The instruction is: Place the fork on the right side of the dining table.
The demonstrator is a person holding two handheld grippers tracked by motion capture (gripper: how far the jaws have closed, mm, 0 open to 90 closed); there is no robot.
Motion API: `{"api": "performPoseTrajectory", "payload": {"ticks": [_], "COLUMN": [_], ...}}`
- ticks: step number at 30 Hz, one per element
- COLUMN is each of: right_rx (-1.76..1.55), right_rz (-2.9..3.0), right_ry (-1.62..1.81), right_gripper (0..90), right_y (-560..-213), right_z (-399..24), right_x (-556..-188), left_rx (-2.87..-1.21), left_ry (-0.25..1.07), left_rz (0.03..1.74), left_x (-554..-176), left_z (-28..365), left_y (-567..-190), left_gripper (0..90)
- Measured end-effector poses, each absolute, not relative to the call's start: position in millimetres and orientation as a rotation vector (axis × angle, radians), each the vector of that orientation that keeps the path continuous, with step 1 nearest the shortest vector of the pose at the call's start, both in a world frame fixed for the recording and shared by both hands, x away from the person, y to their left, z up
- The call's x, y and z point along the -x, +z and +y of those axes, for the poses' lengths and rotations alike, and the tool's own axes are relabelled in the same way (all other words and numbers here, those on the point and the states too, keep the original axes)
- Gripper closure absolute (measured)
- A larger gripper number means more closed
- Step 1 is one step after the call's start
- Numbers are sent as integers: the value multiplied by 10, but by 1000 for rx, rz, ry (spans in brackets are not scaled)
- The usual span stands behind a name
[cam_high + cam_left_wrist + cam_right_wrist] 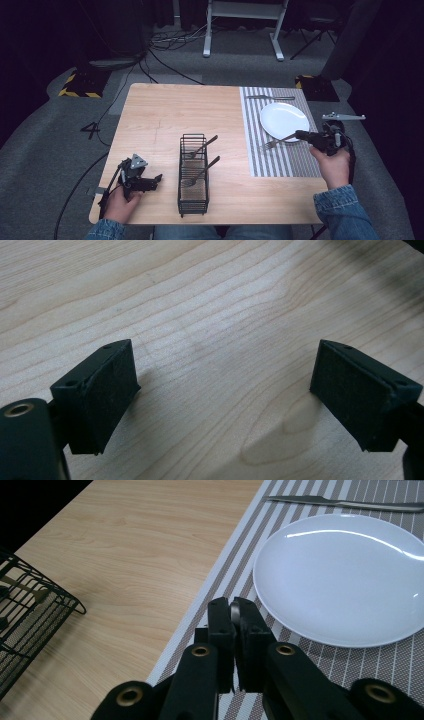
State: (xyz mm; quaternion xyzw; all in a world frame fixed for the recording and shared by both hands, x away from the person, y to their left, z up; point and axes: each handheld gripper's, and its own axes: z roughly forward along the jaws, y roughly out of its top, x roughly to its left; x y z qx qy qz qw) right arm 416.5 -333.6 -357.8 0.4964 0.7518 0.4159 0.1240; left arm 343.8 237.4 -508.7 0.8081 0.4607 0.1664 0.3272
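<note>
The right gripper [299, 135] has its fingers clamped on a fork's [279, 140] handle — the fork hangs over the striped placemat [280, 165], just beside the white plate [284, 120], tines toward the wire basket [193, 172]. The left gripper [155, 179] rests on the table [165, 110] — fingers wide apart, nothing between them

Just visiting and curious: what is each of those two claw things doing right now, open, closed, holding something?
Left gripper: open, holding nothing, low over the wooden table.
Right gripper: closed on a fork, beside the white plate.
</note>
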Motion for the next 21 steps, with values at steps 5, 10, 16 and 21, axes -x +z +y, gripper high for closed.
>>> {"api": "performPoseTrajectory", "payload": {"ticks": [5,10,16,21], "right_rx": [-1470,-1483,-1491,-1536], "right_rz": [2199,2203,2205,2197], "right_ry": [1195,1193,1190,1207], "right_gripper": [868,868,867,863], "right_y": [-3646,-3663,-3661,-3671], "right_z": [-3347,-3354,-3356,-3401], "right_x": [-4204,-4203,-4202,-4286], "left_rx": [-2117,-2116,-2117,-2116], "left_ry": [438,436,439,436], "left_rz": [1207,1207,1207,1207], "left_x": [-3438,-3438,-3438,-3438], "left_z": [2375,2374,2375,2374], "left_y": [-5087,-5088,-5087,-5087], "left_gripper": [116,116,116,116]}}
